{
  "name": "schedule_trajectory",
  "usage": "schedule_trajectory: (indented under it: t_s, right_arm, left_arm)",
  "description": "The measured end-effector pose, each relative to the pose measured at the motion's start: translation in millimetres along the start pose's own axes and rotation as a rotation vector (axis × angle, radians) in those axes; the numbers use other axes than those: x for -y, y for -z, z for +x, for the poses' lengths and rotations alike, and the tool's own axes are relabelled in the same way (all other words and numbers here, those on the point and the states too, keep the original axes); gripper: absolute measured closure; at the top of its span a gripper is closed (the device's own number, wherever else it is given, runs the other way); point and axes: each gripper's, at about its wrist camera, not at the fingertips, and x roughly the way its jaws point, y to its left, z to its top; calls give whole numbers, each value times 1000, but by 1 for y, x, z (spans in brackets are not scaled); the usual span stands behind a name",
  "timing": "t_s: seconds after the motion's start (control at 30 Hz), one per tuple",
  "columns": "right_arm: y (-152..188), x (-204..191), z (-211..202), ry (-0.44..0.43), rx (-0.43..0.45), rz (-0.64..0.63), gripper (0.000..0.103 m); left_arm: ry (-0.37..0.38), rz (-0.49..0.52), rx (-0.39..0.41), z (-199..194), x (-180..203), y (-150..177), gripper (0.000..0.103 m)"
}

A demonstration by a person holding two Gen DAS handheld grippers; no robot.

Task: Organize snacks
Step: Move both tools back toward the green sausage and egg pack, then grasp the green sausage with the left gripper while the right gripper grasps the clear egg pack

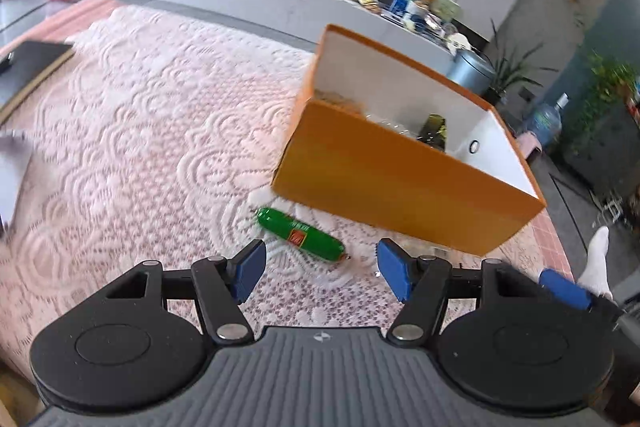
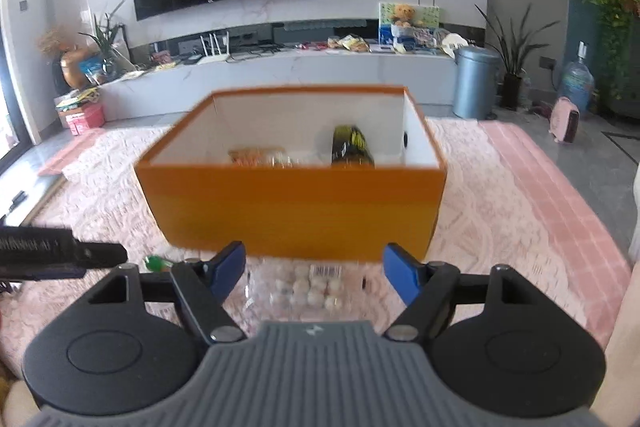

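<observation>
An orange box with a white inside stands on the pink lace cloth. It holds a black-and-yellow packet and an orange packet. A green sausage stick lies on the cloth just in front of the box. My left gripper hangs open just short of it, the sausage's near end between the blue fingertips, untouched. A clear pack of small white round sweets lies before the box. My right gripper is open above it, nothing pinched.
A dark flat board lies at the cloth's far left edge, white paper nearer. Beyond the table are a cluttered white TV console, a grey bin, a water bottle and plants. A person's white-socked foot shows at right.
</observation>
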Motion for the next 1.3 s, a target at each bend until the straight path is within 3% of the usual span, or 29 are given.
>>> schedule_trajectory:
  t_s: [0.17, 0.57, 0.73, 0.87, 0.97, 1.03, 1.1, 1.17, 1.3]
  right_arm:
    - [23, -6, 21, 30, -40, -53, 26]
    - [18, -1, 73, 46, -109, 6, 25]
    - [20, -2, 89, 25, -137, 26, 21]
    - [24, -13, 99, 12, -153, -28, 13]
    - [28, -24, 109, 1, -174, -73, 12]
    - [31, -27, 114, 12, -184, -82, 6]
    - [32, -28, 116, 21, -191, -86, 7]
    - [33, -25, 117, 18, -197, -80, 10]
    - [34, -22, 113, 10, -194, -79, 22]
  left_arm:
    - [4, -39, -21, 16, -5, 14, 28]
    - [-69, -133, -75, 68, -1, 1, 28]
    - [-129, -126, -88, 86, 6, -4, 28]
    - [-200, -38, -80, 91, 15, 1, 28]
    - [-197, -17, -82, 91, 16, 4, 28]
    - [-205, -1, -97, 91, 15, 4, 33]
    - [-160, 14, -107, 93, 14, 2, 55]
    - [-126, 32, -132, 92, 12, 1, 66]
    - [-69, 72, -175, 85, 7, 2, 71]
